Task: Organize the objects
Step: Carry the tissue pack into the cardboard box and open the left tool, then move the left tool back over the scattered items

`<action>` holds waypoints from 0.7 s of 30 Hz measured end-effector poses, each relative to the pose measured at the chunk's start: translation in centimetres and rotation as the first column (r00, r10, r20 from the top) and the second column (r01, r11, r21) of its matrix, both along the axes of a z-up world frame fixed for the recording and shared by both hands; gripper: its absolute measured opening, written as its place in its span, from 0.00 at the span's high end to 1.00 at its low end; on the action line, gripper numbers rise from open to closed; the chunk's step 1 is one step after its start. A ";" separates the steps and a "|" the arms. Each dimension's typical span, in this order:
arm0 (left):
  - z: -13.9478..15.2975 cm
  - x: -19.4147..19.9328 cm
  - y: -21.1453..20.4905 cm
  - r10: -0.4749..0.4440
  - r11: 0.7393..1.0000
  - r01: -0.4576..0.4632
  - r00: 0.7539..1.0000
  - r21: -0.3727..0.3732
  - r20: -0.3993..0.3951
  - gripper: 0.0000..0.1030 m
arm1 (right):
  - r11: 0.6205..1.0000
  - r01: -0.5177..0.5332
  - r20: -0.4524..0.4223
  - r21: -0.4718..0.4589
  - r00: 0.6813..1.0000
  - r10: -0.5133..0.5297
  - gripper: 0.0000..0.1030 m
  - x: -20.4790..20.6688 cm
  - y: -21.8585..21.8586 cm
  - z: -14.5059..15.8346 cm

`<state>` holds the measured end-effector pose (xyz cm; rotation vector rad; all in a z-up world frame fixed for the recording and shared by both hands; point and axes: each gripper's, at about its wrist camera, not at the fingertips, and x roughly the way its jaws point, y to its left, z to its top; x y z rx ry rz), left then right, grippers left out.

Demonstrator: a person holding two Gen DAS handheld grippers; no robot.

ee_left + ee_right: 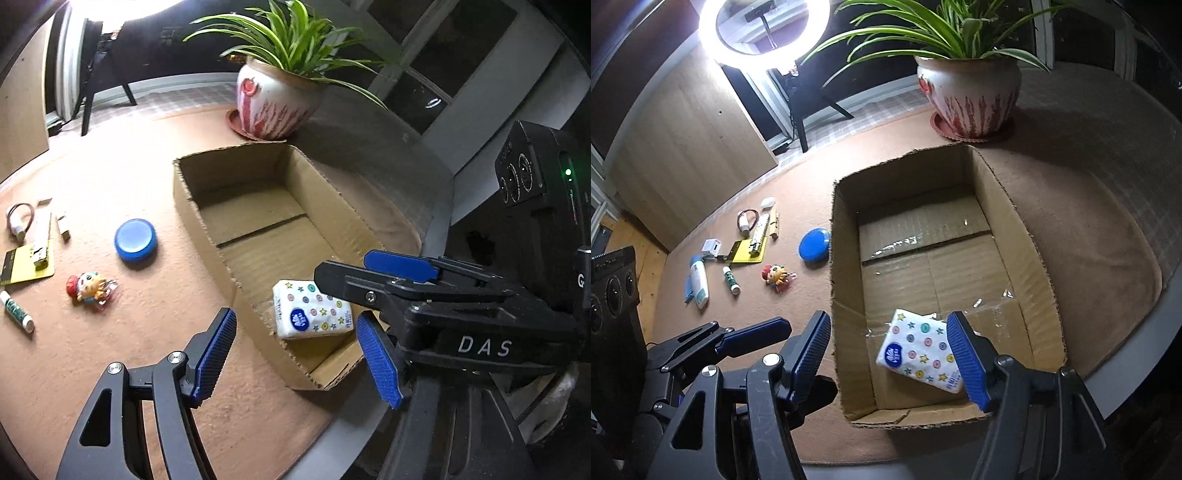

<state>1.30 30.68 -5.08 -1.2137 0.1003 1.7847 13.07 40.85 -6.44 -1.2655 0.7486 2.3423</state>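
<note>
Now the tissue pack [919, 350] lies low in the frame inside the cardboard box [1038, 254], so both the left gripper [299, 354] and the right gripper [890, 354] stand apart, holding nothing.

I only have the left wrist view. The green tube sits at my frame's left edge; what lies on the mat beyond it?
Observer: In the right wrist view, a white bottle lies right beside the green tube, on its far side from the doll.
Operator: Anything else cut off for me?
Observer: A small white cube-shaped plug sits next to the yellow card.
Operator: And past the looped cable?
Observer: A white oval object lies just beyond the looped cable.
</note>
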 end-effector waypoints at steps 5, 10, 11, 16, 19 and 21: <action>0.2 -0.4 -2.3 0.047 0.999 -0.046 0.999 -0.005 0.005 0.31 | 1.000 -0.028 -0.011 -0.002 1.000 0.028 0.40 -1.1 -0.9 0.2; 0.3 -1.1 -5.4 0.112 0.993 -0.112 0.994 -0.027 0.003 0.31 | 0.998 -0.063 -0.025 -0.004 0.998 0.063 0.40 -2.4 -2.4 0.5; 0.3 -1.2 -6.1 0.129 0.991 -0.129 0.992 -0.033 0.002 0.31 | 0.998 -0.068 -0.025 0.000 0.997 0.068 0.40 -2.7 -2.7 0.6; 0.1 -2.5 -10.0 0.219 0.973 -0.219 0.976 -0.070 -0.012 0.31 | 0.993 -0.111 -0.023 0.027 0.993 0.112 0.40 -4.1 -4.5 0.7; -0.1 -3.4 -12.5 0.284 0.954 -0.286 0.958 -0.088 -0.031 0.31 | 0.990 -0.136 -0.024 0.025 0.990 0.137 0.40 -5.2 -5.4 0.7; -0.3 -4.1 -14.6 0.328 0.940 -0.329 0.944 -0.091 -0.027 0.31 | 0.988 -0.151 -0.026 0.022 0.988 0.152 0.40 -5.8 -6.0 0.6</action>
